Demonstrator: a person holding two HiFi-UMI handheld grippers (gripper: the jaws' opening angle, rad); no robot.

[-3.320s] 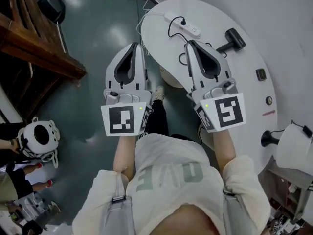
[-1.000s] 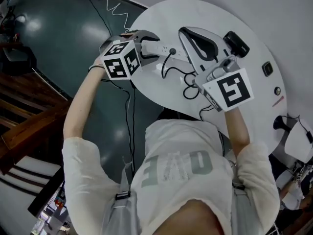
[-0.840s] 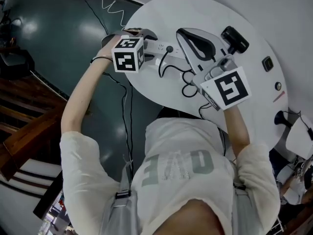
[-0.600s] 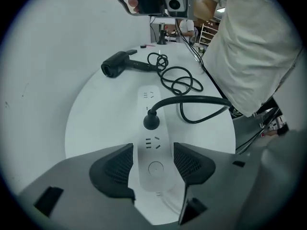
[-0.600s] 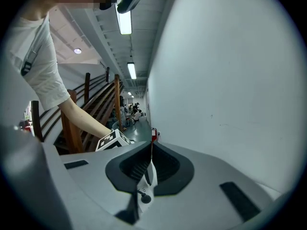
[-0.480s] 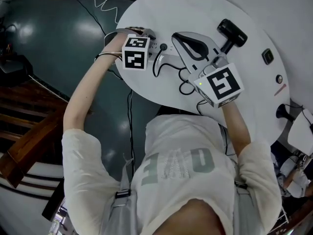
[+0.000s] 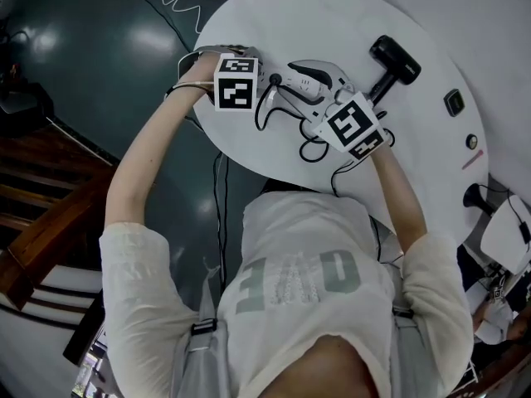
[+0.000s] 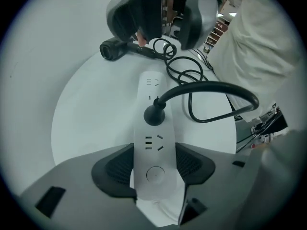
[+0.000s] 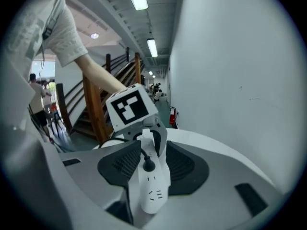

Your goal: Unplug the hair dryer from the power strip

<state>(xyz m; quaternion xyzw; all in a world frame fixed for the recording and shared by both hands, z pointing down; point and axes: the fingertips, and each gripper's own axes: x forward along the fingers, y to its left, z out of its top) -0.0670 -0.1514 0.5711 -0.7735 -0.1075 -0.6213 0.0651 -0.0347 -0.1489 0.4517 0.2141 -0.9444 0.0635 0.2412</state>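
A white power strip (image 8: 154, 143) lies on the round white table (image 7: 332, 15). A black plug (image 8: 154, 114) sits in the strip, and its cord (image 8: 211, 87) loops back toward the black hair dryer (image 7: 394, 60). My left gripper (image 8: 154, 166) points steeply down and stands open, its pads on either side of the strip's button end. My right gripper (image 9: 151, 169) comes in low from the opposite end. Its jaws are opening, and the plug (image 9: 149, 166) and the strip's other end (image 9: 152, 193) lie between them, untouched by the pads.
Two small dark objects (image 7: 454, 102) lie at the table's far right, past the hair dryer. The table's edge runs just beside the left gripper, over a dark green floor. A wooden staircase (image 7: 41, 222) rises on the left. A coiled white cable (image 7: 178, 7) hangs behind the table.
Both grippers came down onto the strip. The left one tipped over its button end. The right one dropped toward the plug and its shut jaws parted.
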